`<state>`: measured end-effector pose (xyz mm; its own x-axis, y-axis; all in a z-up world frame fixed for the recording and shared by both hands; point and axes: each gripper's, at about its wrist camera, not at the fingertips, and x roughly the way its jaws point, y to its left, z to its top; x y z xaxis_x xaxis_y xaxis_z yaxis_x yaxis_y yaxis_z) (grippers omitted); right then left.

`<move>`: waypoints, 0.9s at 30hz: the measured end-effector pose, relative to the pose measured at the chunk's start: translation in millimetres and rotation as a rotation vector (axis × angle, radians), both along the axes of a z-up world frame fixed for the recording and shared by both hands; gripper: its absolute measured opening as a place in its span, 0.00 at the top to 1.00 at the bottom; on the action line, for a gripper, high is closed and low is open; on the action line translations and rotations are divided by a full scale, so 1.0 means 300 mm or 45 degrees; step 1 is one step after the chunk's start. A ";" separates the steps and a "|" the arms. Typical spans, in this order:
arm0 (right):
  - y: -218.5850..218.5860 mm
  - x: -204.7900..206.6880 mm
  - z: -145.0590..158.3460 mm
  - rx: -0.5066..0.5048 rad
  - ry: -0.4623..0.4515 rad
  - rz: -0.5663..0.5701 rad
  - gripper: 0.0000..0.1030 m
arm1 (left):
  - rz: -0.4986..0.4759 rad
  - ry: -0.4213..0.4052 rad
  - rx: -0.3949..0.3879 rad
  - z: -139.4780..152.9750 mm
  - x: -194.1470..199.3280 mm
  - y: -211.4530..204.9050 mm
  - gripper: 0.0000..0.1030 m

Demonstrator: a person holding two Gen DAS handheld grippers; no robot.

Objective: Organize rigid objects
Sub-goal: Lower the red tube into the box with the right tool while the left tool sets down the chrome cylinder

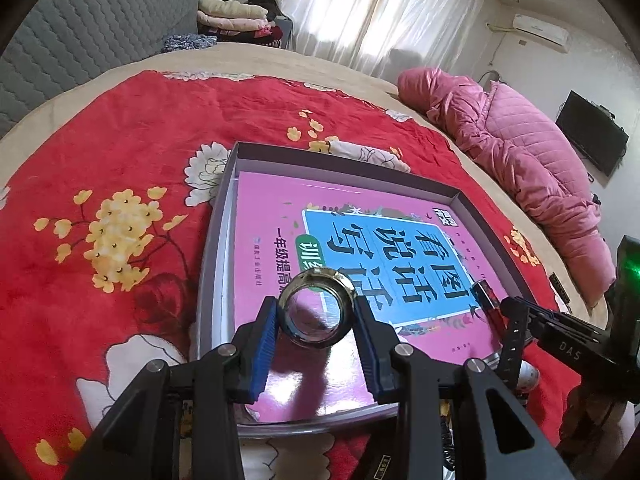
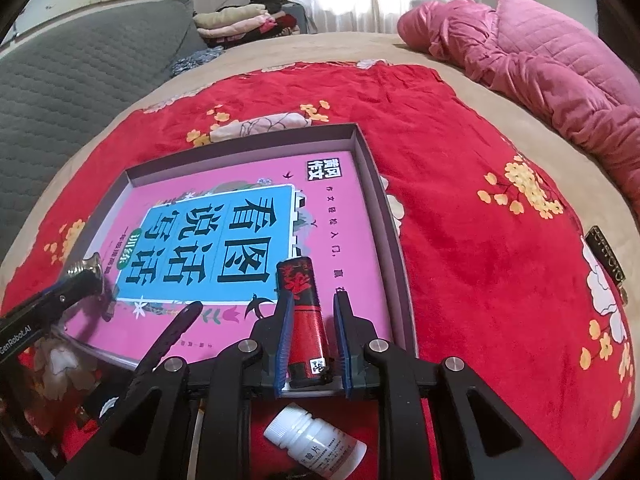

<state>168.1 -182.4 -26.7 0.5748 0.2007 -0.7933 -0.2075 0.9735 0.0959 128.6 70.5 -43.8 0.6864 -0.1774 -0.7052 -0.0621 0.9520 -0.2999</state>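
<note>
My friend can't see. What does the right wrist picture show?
Tongs sit around a red lighter over a pink book in a grey box on a red flowery blanket. A white pill bottle lies below.

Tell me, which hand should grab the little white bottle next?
Right, probably. The white bottle lies right by the right gripper, whose jaws stand loose around the red lighter. The left gripper clamps a glass jar.
</note>
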 end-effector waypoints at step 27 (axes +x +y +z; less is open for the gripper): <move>-0.036 -0.040 0.021 0.051 -0.010 -0.006 0.75 | 0.006 -0.021 0.096 0.014 -0.034 -0.006 0.62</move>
